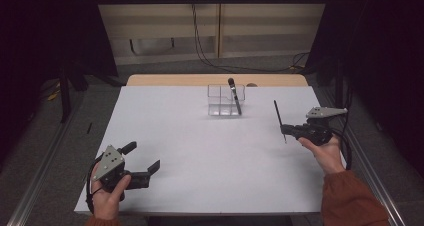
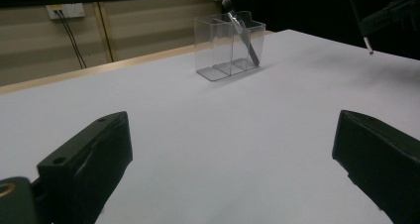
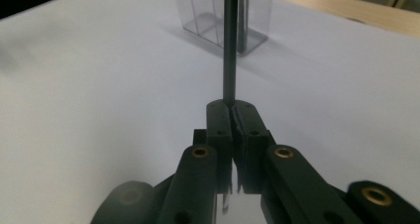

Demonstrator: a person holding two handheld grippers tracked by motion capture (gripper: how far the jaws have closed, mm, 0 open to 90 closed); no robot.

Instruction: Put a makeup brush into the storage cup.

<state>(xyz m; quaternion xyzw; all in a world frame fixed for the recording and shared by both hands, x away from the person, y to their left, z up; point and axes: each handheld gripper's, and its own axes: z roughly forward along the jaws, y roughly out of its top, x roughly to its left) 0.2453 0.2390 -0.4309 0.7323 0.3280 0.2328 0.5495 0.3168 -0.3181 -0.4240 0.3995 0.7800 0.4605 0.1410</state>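
Observation:
A clear plastic holder (image 1: pixel 220 105) with compartments stands at the far middle of the white table (image 1: pixel 210 151). A dark brush (image 1: pixel 233 93) leans in its right-hand compartment, head up. At the right side, my right gripper (image 1: pixel 285 131) is shut on a thin black stick (image 1: pixel 277 115) and holds it nearly upright above the table. In the right gripper view the stick (image 3: pixel 229 45) rises from the closed gripper (image 3: pixel 232 110) in front of the holder (image 3: pixel 198 11). My left gripper (image 1: pixel 142 158) rests open at the near left with nothing between its jaws (image 2: pixel 230 149). It faces the holder (image 2: pixel 218 50).
A wooden strip (image 1: pixel 165 79) runs along the table's far edge. Cables (image 1: pixel 200 46) hang down the back wall. Dark curtains close off both sides. The right gripper with its stick (image 2: pixel 365 38) shows at the top right of the left gripper view.

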